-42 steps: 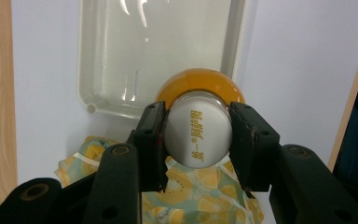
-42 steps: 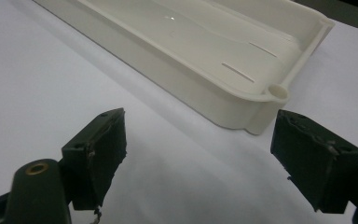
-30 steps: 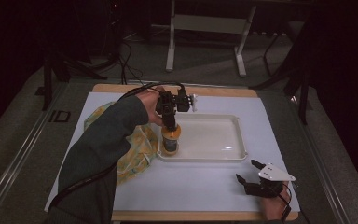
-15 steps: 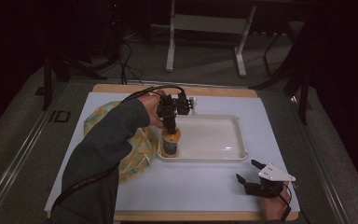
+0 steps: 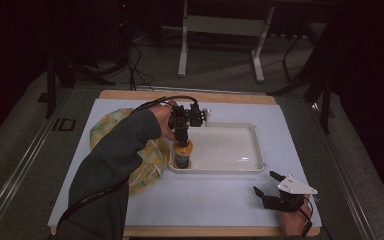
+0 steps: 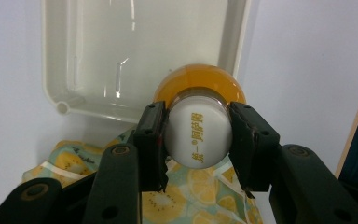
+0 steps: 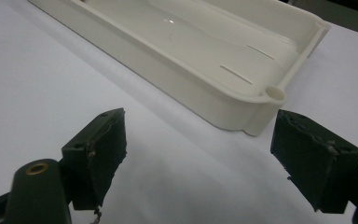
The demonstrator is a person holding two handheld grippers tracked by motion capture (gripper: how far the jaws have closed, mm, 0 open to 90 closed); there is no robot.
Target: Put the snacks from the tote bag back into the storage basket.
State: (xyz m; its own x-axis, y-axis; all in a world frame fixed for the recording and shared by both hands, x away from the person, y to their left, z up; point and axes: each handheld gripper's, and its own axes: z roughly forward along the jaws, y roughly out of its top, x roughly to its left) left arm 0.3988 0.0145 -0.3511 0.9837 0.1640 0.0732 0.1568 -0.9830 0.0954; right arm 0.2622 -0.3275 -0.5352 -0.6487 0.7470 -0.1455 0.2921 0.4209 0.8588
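A small bottle [image 5: 182, 154] with an orange body and a white cap [image 6: 198, 135] stands upright at the near-left corner of the white tray [image 5: 258, 150]. My left gripper [image 5: 181, 141] comes down on it from above and is shut on the cap; the left gripper view shows both jaws of this gripper [image 6: 198, 140] pressed against the cap's sides. Whether the bottle rests on the tray floor I cannot tell. My right gripper [image 5: 264, 182] lies open on the white mat at the front right. Nothing is between its jaws [image 7: 198, 144], which point at the tray's corner [image 7: 261, 100].
A yellow cloth with a lemon print [image 5: 150, 165] lies crumpled left of the tray, under my left forearm, and appears below the bottle [image 6: 200, 191]. The tray's inside [image 6: 121, 46] holds nothing else. A white mat [image 5: 215, 200] covers the wooden tabletop.
My left gripper has sunk slightly with the bottle toward the tray's near-left corner. The right gripper has not moved.
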